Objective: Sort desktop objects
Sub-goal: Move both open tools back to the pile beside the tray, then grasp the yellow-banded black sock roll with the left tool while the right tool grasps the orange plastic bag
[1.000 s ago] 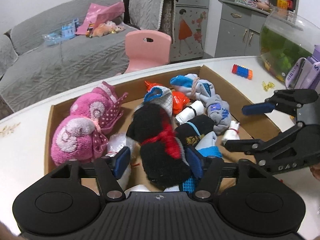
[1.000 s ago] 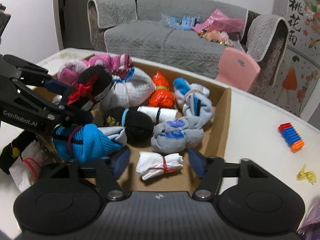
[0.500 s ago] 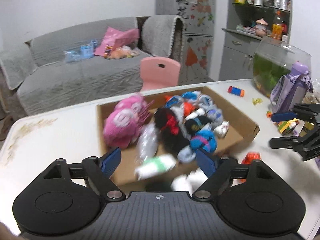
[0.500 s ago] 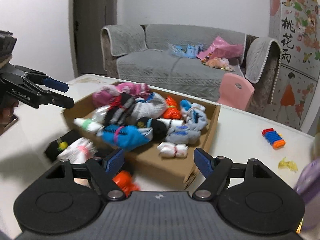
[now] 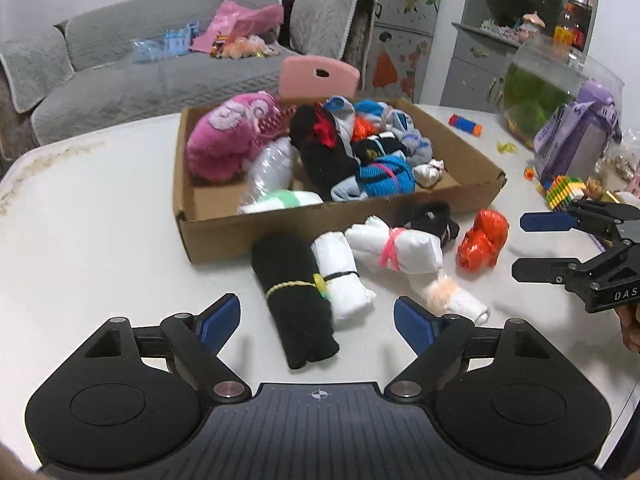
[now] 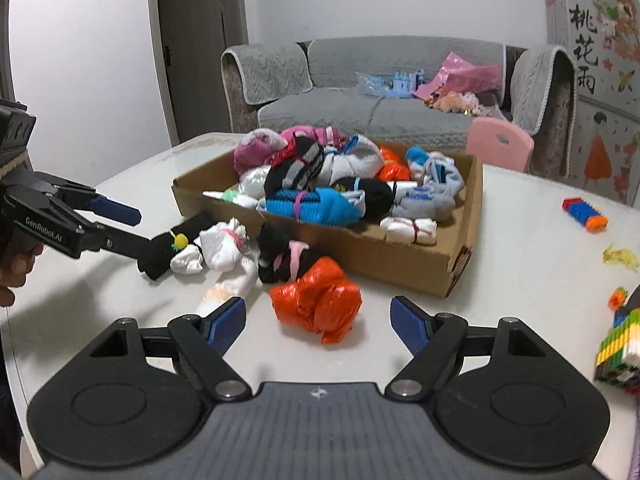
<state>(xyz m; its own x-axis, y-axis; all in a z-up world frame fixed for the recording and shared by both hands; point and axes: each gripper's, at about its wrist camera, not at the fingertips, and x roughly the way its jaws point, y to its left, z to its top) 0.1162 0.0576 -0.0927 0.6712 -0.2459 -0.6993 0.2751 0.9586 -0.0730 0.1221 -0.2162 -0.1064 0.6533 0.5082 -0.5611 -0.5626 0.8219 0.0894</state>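
Left gripper (image 5: 317, 318) and right gripper (image 6: 319, 319) fingers spread, empty, above table (image 5: 100, 216); black sock roll (image 5: 298, 296) at 12 o'clock of left.

A brown cardboard box (image 5: 224, 232) sits on the table, packed with rolled sock bundles: pink (image 5: 230, 142), black with red (image 5: 320, 148), blue (image 5: 386, 178). Just in front lie a black roll (image 5: 298, 300), a white roll (image 5: 340, 276), a white bundle tied in pink (image 5: 396, 248), a black bundle (image 5: 426, 218) and an orange bundle (image 5: 482, 240).
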